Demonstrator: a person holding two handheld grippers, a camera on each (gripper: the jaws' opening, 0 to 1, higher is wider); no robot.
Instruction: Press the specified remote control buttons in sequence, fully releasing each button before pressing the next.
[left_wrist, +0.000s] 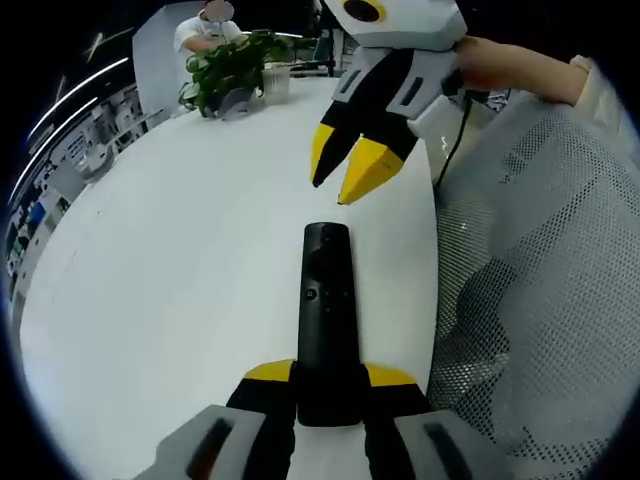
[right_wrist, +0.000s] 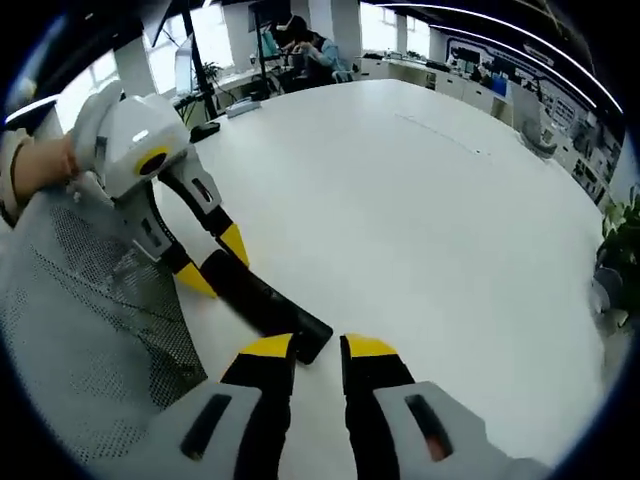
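Observation:
A black remote control lies lengthwise on the white table, its near end clamped between my left gripper's yellow-tipped jaws. My right gripper comes in from the upper right and hovers just above the remote's far end, tips pointing down, not touching it. In the right gripper view the remote runs diagonally from the left gripper toward my right gripper. The right jaws stand a narrow gap apart with nothing between them, and the remote's end sits just beyond the tips.
A potted green plant stands at the far end of the table. A grey mesh chair back rises along the table's edge beside the remote. People sit at distant desks. A hand and sleeve hold the right gripper.

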